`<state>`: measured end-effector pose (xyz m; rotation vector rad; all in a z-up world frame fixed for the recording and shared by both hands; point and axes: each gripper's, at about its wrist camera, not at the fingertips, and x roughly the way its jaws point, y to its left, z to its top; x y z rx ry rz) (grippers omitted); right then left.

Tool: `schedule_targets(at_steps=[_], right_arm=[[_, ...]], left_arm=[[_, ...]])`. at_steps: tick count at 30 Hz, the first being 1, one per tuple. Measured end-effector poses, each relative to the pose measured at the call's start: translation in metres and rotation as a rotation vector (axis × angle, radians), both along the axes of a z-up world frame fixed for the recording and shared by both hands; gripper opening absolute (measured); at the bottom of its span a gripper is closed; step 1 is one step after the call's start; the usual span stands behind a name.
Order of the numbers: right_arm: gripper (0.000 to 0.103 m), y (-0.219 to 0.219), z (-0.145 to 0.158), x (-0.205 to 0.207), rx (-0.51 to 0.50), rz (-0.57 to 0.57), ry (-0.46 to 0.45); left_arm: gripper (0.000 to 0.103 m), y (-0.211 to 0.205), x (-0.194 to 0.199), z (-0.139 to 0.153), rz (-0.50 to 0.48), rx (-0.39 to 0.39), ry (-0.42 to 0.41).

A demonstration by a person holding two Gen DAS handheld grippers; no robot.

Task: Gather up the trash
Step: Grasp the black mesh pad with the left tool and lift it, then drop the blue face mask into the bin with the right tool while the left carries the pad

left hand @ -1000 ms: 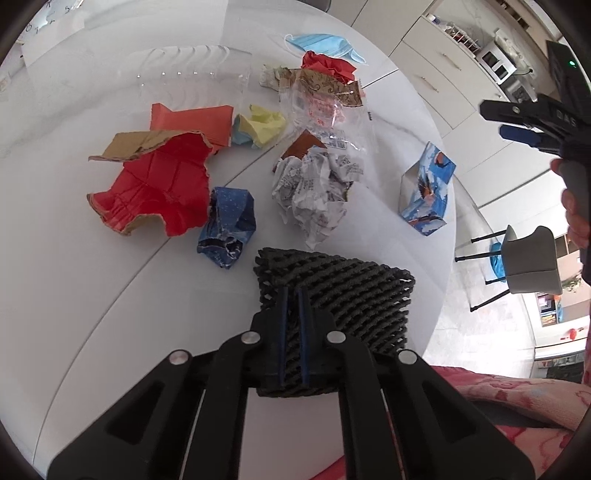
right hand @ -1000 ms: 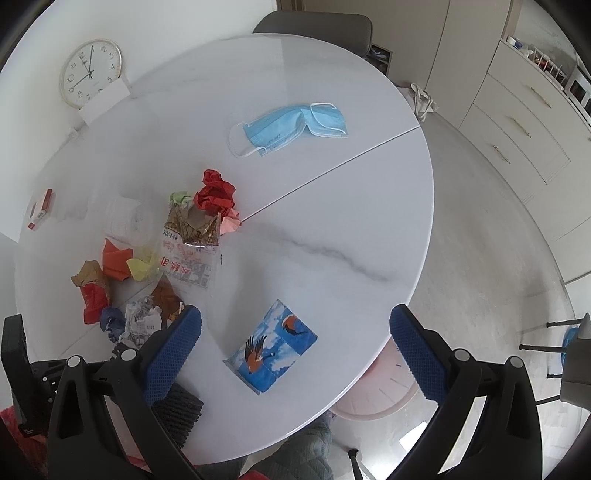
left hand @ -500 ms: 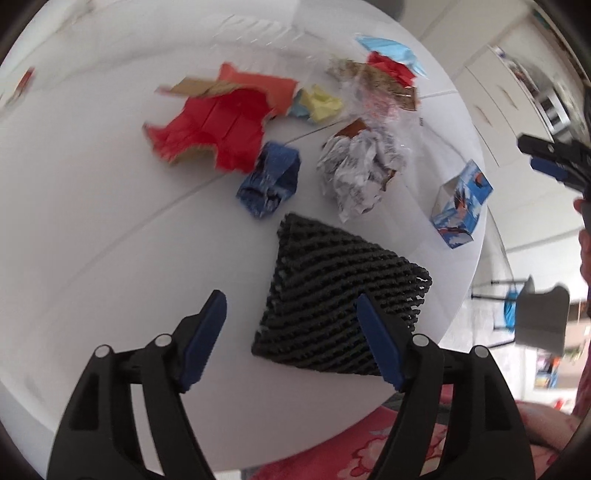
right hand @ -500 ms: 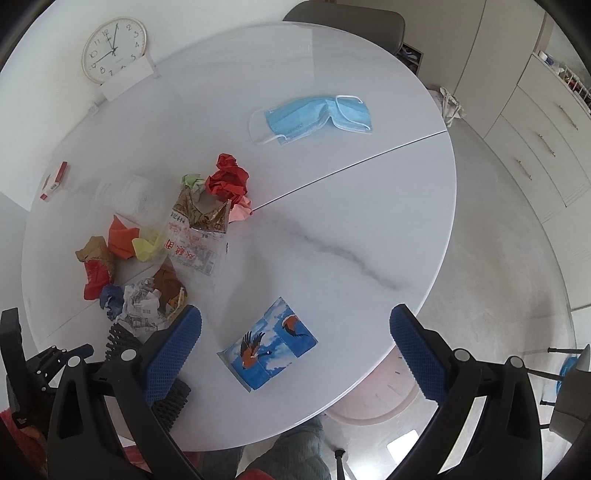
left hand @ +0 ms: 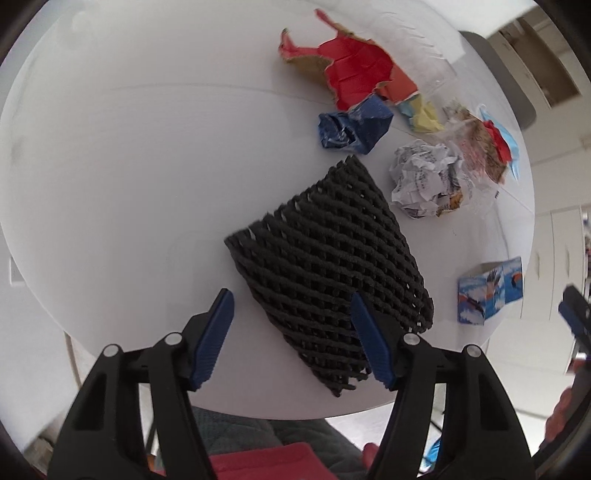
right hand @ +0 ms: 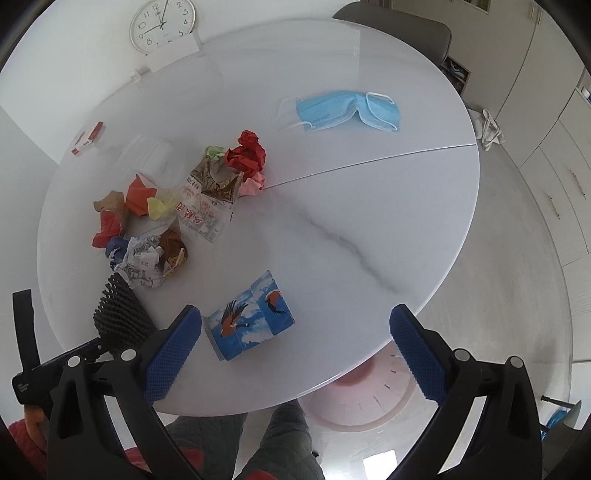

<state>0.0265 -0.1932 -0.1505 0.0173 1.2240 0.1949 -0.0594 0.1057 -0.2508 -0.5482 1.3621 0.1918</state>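
A black foam net sleeve [left hand: 325,266] lies on the round white table [left hand: 122,177] near its front edge, also seen in the right wrist view [right hand: 120,314]. My left gripper [left hand: 291,332] is open and empty, just before the sleeve's near end. Beyond lie a crumpled blue wrapper [left hand: 352,127], a ball of printed paper [left hand: 424,181], torn red card [left hand: 354,74] and a blue bird-print carton [left hand: 489,290]. My right gripper [right hand: 295,347] is open and empty, above the carton [right hand: 249,321] at the table edge.
A blue face mask [right hand: 347,110], a red paper ball [right hand: 247,155], a clear printed bag [right hand: 201,214] and a small red-and-white box [right hand: 88,137] lie farther back. A pink bin [right hand: 362,398] stands on the floor under the table edge. A grey chair [right hand: 399,33] is behind.
My left gripper opened, let go of the black net sleeve and drew back; the sleeve now lies flat on the table. The right gripper moved slightly closer over the carton.
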Motion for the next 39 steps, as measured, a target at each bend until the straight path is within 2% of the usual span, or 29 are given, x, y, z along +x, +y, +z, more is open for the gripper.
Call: schedule_targets(at_steps=[3, 5, 8, 9, 11, 13, 18, 21, 26, 29, 34, 37, 39], right_arm=[[0.101, -0.007, 0.001, -0.004, -0.001, 0.007, -0.005], [0.101, -0.012, 0.002, -0.006, -0.001, 0.010, -0.006], [0.101, -0.017, 0.003, -0.009, -0.003, 0.007, -0.009], [0.101, -0.019, 0.004, -0.010, -0.002, 0.004, -0.009], [0.101, -0.021, 0.004, -0.010, -0.002, -0.004, -0.011], [0.101, -0.023, 0.004, -0.008, -0.003, -0.015, -0.011], [0.101, -0.023, 0.006, 0.009, 0.005, -0.041, -0.025], [0.101, -0.019, 0.010, 0.038, 0.013, -0.064, -0.059], [0.101, -0.025, 0.003, 0.119, 0.123, -0.211, -0.107], [0.101, -0.030, -0.012, 0.170, 0.091, -0.280, -0.122], [0.088, -0.024, -0.050, 0.250, -0.088, -0.230, -0.104], [0.078, -0.021, -0.069, 0.276, -0.109, -0.209, -0.073], [0.059, -0.017, -0.078, 0.285, -0.120, -0.192, -0.056]], left_arm=[[0.056, -0.011, -0.003, -0.002, 0.034, -0.011, -0.022], [0.043, -0.013, -0.004, -0.002, 0.056, 0.000, -0.028], [0.028, -0.023, -0.002, -0.003, 0.071, 0.029, -0.024], [0.026, -0.026, -0.001, -0.003, 0.070, 0.041, -0.023], [0.014, -0.028, 0.002, -0.001, 0.070, 0.044, -0.030], [0.012, -0.033, 0.005, 0.004, 0.054, 0.071, -0.036], [0.011, -0.032, 0.013, 0.033, 0.001, 0.149, -0.076], [0.011, -0.027, 0.015, 0.061, -0.040, 0.205, -0.121], [0.011, 0.009, 0.035, 0.109, -0.127, 0.272, -0.260], [0.011, 0.021, 0.049, 0.134, -0.189, 0.264, -0.339], [0.011, 0.031, 0.078, 0.162, -0.310, 0.218, -0.426], [0.011, 0.026, 0.104, 0.163, -0.379, 0.200, -0.451], [0.011, 0.020, 0.121, 0.161, -0.417, 0.200, -0.460]])
